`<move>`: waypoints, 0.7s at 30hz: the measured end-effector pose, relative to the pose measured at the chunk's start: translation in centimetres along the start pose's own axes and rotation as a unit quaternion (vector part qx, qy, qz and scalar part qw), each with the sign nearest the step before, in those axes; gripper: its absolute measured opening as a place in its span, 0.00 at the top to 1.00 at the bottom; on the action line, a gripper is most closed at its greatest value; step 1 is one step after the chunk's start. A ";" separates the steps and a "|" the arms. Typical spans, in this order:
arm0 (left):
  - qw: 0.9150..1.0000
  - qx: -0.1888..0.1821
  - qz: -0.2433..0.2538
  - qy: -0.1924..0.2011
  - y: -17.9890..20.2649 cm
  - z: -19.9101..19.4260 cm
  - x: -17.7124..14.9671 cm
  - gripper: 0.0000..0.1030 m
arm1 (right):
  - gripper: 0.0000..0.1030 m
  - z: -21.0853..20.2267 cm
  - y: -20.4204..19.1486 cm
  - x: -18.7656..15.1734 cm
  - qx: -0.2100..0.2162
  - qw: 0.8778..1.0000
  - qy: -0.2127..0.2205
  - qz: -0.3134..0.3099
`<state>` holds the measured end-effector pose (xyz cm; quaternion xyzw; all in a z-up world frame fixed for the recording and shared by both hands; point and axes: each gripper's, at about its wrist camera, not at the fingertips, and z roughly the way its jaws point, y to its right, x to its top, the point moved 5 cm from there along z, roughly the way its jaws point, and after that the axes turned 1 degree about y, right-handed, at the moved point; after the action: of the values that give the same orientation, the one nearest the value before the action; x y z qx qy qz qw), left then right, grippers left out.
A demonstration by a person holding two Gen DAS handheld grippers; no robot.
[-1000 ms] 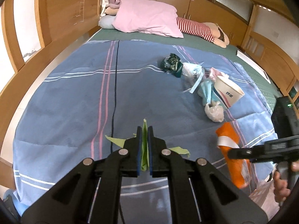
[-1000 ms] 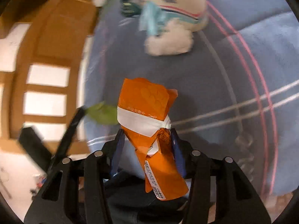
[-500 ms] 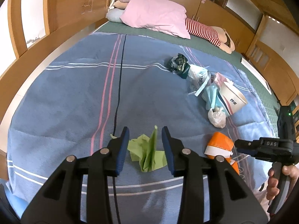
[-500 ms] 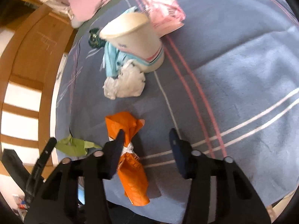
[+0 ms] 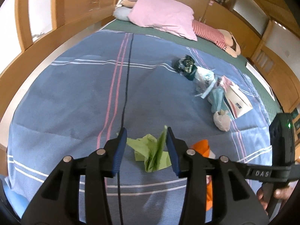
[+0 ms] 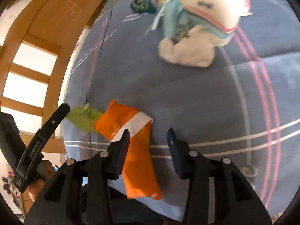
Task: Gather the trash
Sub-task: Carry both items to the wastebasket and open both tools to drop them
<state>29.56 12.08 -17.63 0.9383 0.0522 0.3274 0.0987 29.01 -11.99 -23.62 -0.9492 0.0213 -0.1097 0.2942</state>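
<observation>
Left wrist view: the left hand-held gripper (image 5: pixel 145 134) is hanging over the near end of the bed (image 5: pixel 75 86), jaws parted and having just been opening; the crumpled green paper (image 5: pixel 151 152) is lying loose on the blue striped blanket between the fingers, its upright fold close to the right finger, contact not clear, not clamped. An orange packet (image 5: pixel 201 146) is lying just right of the green paper, partly hidden behind the right finger. Farther up the blanket a cluster of trash is sitting together: a dark green wrapper (image 5: pixel 184 65), a clear plastic bag (image 5: pixel 203 80), a paper cup (image 5: pixel 237 101) on its side and a white tissue wad (image 5: pixel 222 121). A pink pillow (image 5: pixel 163 20) is lying at the head of the bed. Right wrist view: the right hand-held gripper (image 6: pixel 148 137) is released, jaws apart with nothing between them; the packet (image 6: pixel 129 131) is lying flat on the blanket, partly behind the left finger, its end overhanging the bed edge. The green paper (image 6: pixel 82 117) is touching the packet's far end. The cup (image 6: pixel 211 9) and tissue wad (image 6: pixel 187 50) are appearing blurred, well apart from the jaws.
</observation>
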 end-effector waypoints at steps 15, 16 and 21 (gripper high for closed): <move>0.999 -0.005 -0.043 -0.009 -1.3 0.5 -0.1 0.39 | 0.57 1.5 -3.4 -4.1 -0.083 0.988 -0.034 -0.124; 0.999 -0.006 -0.044 -0.008 -1.4 0.5 0.0 0.34 | 0.57 1.8 -3.5 -4.3 -0.086 0.988 -0.030 -0.126; 0.999 -0.031 -0.032 -0.027 -0.5 2.1 -0.4 0.20 | 0.63 1.7 -4.5 -4.5 -0.089 0.986 -0.013 -0.140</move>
<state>30.53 12.19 -19.60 0.9412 0.0695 0.2998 0.1395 24.90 -6.88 -23.29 -0.9666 -0.1056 -0.1346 0.1906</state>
